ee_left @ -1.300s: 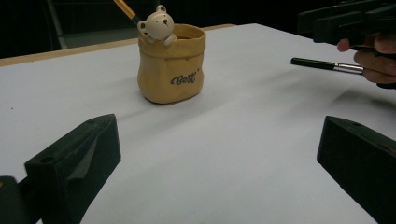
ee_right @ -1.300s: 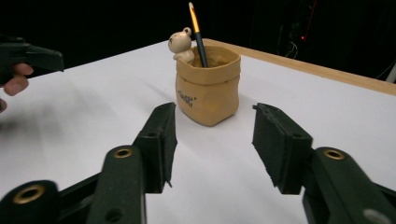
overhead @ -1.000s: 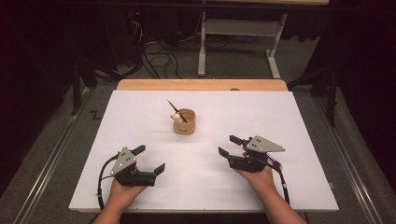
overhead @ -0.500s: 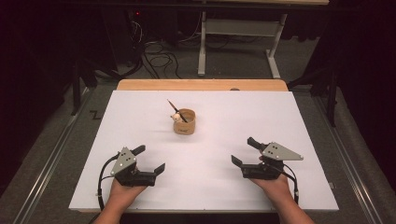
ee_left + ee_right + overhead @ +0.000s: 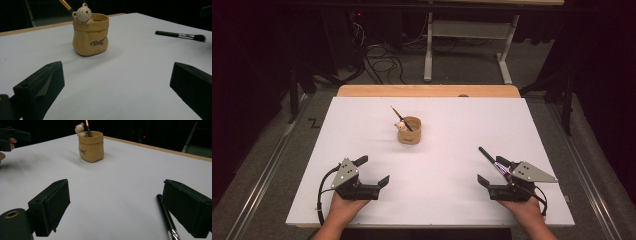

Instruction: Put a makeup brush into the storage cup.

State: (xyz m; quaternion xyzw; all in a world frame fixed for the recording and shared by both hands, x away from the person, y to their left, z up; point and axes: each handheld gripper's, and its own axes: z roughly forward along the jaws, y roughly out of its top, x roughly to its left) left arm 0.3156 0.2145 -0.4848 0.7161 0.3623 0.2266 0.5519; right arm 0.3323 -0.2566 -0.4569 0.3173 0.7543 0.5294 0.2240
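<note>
A tan bag-shaped cup [image 5: 411, 131] with a small bear figure [image 5: 82, 13] on its rim stands mid-table, and a thin brush [image 5: 398, 115] leans in it. A black makeup brush [image 5: 489, 157] lies flat on the white table [image 5: 452, 120] at the front right. My right gripper [image 5: 492, 171] is open beside it. Its jaws have just been opening, and the brush handle [image 5: 166, 217] lies loose just inside the right jaw, not pressed. My left gripper [image 5: 373, 170] rests open at the front left with nothing between its jaws. The lying brush [image 5: 180, 35] also appears in the left gripper view.
A wooden strip [image 5: 427, 90] runs along the table's far edge. Beyond it are metal table legs [image 5: 428, 50] and cables [image 5: 382, 62] on the floor. The other hand with its gripper [image 5: 12, 137] shows at the top left of the right gripper view.
My right gripper moved right and toward the front edge with its jaws wider. The black makeup brush now lies uncovered by its far jaw. The left gripper stayed put.
</note>
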